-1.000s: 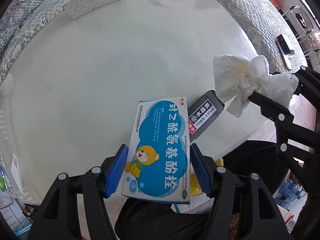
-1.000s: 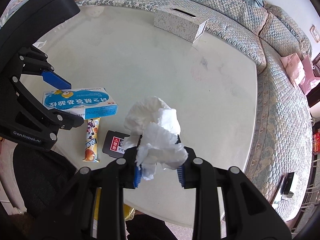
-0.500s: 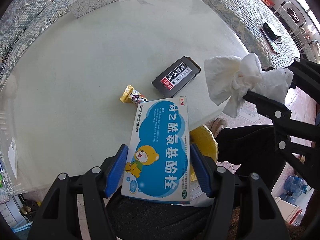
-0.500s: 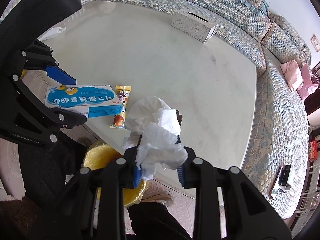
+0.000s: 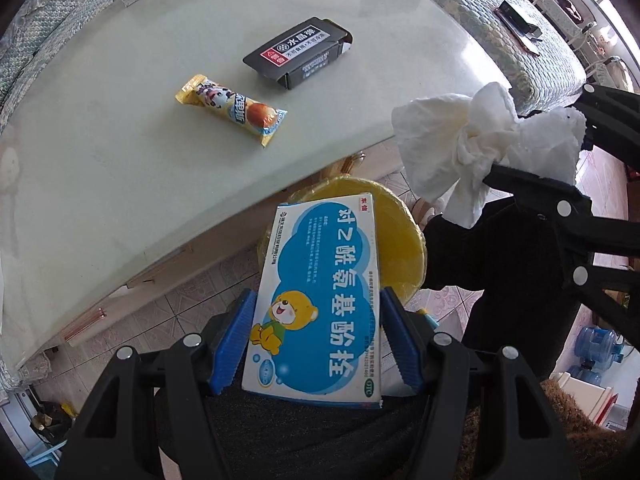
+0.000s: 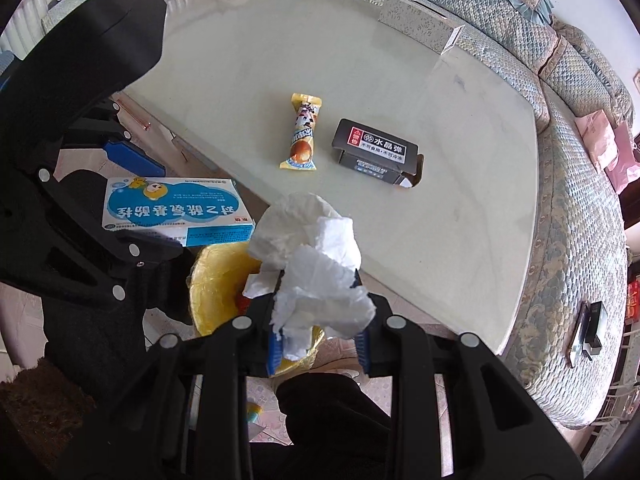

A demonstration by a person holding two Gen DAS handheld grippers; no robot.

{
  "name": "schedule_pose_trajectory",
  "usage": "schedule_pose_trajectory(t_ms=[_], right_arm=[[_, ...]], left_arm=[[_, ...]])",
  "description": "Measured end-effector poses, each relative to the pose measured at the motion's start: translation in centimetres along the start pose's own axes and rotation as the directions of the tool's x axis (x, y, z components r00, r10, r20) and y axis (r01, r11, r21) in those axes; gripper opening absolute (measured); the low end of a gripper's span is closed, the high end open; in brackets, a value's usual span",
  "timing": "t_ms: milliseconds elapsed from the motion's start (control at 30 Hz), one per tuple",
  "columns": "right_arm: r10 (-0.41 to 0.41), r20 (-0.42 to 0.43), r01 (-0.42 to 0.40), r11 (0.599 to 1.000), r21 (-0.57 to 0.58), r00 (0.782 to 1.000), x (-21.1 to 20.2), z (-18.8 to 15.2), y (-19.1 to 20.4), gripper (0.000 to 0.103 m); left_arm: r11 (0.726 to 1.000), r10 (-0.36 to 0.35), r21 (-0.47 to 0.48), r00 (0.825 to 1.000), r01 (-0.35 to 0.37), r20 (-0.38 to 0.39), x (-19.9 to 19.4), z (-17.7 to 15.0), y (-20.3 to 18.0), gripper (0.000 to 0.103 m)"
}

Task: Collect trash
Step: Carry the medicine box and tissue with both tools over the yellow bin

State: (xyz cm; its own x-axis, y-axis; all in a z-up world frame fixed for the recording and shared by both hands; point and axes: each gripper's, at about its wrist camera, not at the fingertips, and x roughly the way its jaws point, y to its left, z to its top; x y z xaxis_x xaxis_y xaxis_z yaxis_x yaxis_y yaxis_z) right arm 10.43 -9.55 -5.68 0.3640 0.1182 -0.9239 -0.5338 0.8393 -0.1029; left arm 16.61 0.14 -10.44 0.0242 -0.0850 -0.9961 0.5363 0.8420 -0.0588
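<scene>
My left gripper (image 5: 316, 336) is shut on a blue and white medicine box (image 5: 320, 300) and holds it off the table, above a yellow-lined trash bin (image 5: 400, 240) on the floor. My right gripper (image 6: 318, 344) is shut on a crumpled white tissue (image 6: 316, 264), also over the bin (image 6: 216, 284). The tissue (image 5: 480, 148) shows at the right of the left wrist view and the box (image 6: 172, 208) at the left of the right wrist view. A yellow snack wrapper (image 5: 232, 108) (image 6: 304, 132) and a black carton (image 5: 300, 52) (image 6: 376, 152) lie on the round table (image 5: 100, 140).
A patterned tissue box (image 6: 420, 28) stands at the table's far side. A curved quilted sofa (image 6: 580, 220) wraps around the table, with a remote (image 6: 592, 328) on it. Water bottles (image 5: 596, 352) stand on the tiled floor at the right.
Both grippers have pulled back from the table with their loads and now hang past its edge over the bin. The wrapper and black carton stay on the table.
</scene>
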Motion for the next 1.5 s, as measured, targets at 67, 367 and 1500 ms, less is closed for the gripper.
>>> schedule_pose_trajectory(t_ms=[67, 367, 1500], right_arm=[[0.002, -0.013, -0.002, 1.0, 0.004, 1.0, 0.8, -0.9, 0.5, 0.028], [0.056, -0.076, -0.053, 0.998, 0.039, 0.996, 4.9, -4.0, 2.1, 0.028], [0.091, -0.22, -0.072, 0.993, 0.091, 0.971, 21.5, -6.5, 1.6, 0.029]], left_arm=[[1.0, -0.005, 0.013, 1.0, 0.005, 0.001, 1.1, -0.8, -0.6, 0.062], [0.998, -0.04, 0.049, 0.999, 0.04, 0.003, 6.0, -3.2, -2.4, 0.062], [0.986, -0.155, -0.099, 0.963, 0.136, -0.221, 24.0, -2.6, 0.5, 0.062]])
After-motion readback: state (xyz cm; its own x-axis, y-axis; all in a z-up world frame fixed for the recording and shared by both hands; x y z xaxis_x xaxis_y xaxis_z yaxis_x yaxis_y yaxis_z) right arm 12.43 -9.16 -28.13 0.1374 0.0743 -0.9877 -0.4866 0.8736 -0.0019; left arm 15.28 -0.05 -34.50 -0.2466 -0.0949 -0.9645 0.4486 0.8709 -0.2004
